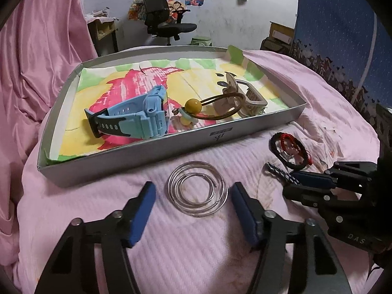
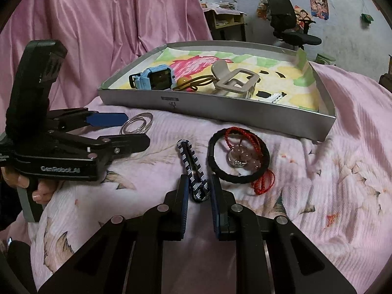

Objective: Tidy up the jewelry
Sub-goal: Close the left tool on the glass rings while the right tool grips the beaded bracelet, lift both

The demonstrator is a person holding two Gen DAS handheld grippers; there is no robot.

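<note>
Bangles [image 1: 197, 189], clear, nested in a small stack, lie flat on the pink bedspread [image 1: 196, 245] just in front of the tray's near wall. Left gripper [image 1: 193, 196] has its jaws spread wide, one blue pad on each side of the stack; neither pad touches it in the left wrist view. Open cloth lies to the left of the stack; on the right the right gripper [image 1: 294, 178] stands near.

Striped hair clip [image 2: 194, 171] lies on the bedspread, long axis pointing away from the right wrist camera. Right gripper [image 2: 199, 196] jaws are partly spread around the clip's near end; contact with the pads cannot be told. Just right of the clip: black hair tie [image 2: 238, 158] ringing a red cord with beads [image 2: 241, 158], close to the right finger.

Grey tray [image 1: 137, 155] sits beyond, shallow walls, lined with coloured paper. Inside: blue watch [image 1: 137, 117] at left, yellow-bead elastic [image 1: 193, 106] in the middle, beige claw clip [image 1: 245, 98] at right. The lining at the tray's far right shows bare patches.
</note>
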